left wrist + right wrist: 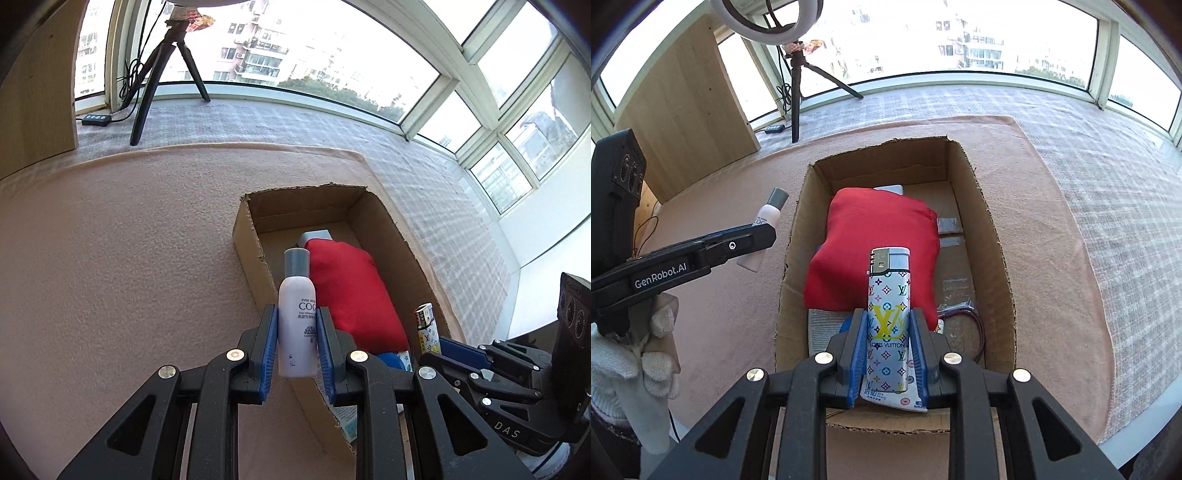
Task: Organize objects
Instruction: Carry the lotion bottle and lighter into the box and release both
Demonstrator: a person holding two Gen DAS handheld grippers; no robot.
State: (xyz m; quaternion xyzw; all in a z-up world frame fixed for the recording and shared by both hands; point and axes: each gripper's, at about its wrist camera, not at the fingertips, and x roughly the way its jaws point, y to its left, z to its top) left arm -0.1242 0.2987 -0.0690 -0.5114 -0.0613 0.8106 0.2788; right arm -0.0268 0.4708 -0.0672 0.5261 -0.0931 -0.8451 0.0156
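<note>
- The left gripper (297, 341) is clamping a white bottle (298, 325) above the cardboard box's (997, 258) left wall.
- The right gripper (888, 341) is gripping a patterned lighter (888, 317) over the box, above a red pouch (871, 251).

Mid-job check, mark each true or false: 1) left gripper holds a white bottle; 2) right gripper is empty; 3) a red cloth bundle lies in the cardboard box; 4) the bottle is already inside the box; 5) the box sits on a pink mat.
1) True: the left gripper clamps the white bottle.
2) False: the right gripper grips a patterned lighter.
3) True: the red cloth bundle lies in the cardboard box.
4) False: it is held at the box's left wall.
5) True: pink mat.
</note>
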